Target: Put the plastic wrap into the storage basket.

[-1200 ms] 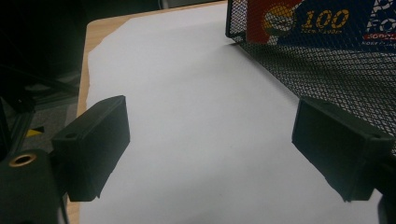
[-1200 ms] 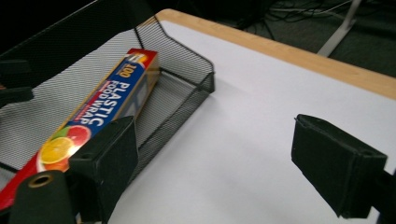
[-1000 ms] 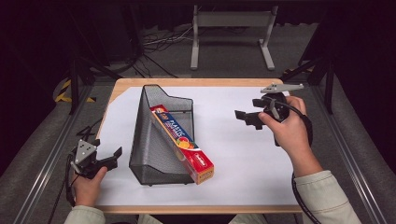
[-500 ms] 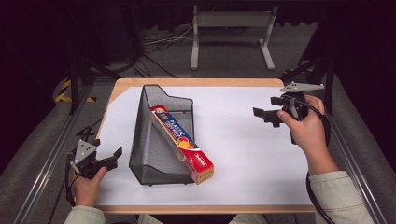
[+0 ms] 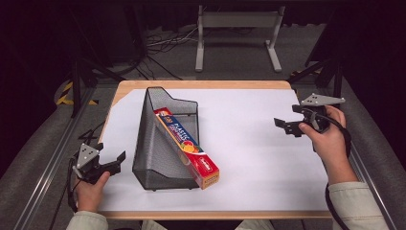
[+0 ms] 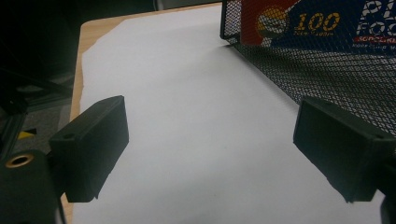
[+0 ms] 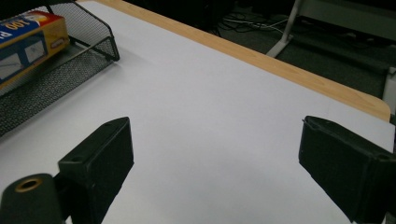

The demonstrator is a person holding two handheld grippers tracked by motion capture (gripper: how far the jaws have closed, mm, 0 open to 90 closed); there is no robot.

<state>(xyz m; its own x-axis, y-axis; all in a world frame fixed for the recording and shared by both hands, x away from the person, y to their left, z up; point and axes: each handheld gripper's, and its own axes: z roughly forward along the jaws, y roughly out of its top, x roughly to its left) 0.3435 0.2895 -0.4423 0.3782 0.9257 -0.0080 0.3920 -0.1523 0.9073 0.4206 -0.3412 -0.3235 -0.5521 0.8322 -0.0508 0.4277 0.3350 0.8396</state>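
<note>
A black wire-mesh holder point(image 5: 152, 143) lies on the white sheet at left of centre. Inside it leans a long red, blue and orange plastic-wrap box point(image 5: 189, 146), whose near end sticks out of the mesh toward me. My left gripper point(image 5: 114, 163) rests open near the table's front left corner, jaws pointing at the holder's side. In the left gripper view the gripper point(image 6: 224, 154) holds nothing, with the mesh point(image 6: 327, 74) and box point(image 6: 327, 23) just ahead. Over the right edge, my right gripper point(image 5: 283, 125) is open and empty. The right gripper view has the gripper point(image 7: 224, 163) facing bare sheet, the holder point(image 7: 46, 79) and box point(image 7: 28, 37) far left.
The white sheet point(image 5: 249, 158) covers most of the wooden table point(image 5: 201, 85). A grey metal stand point(image 5: 237, 28) and cables lie on the floor behind the far edge. Metal rails point(image 5: 45, 172) run along both sides of the table.
My right gripper has drawn back to the right, from over the sheet toward the table's right edge, still open. The left gripper, holder and box have stayed put.
</note>
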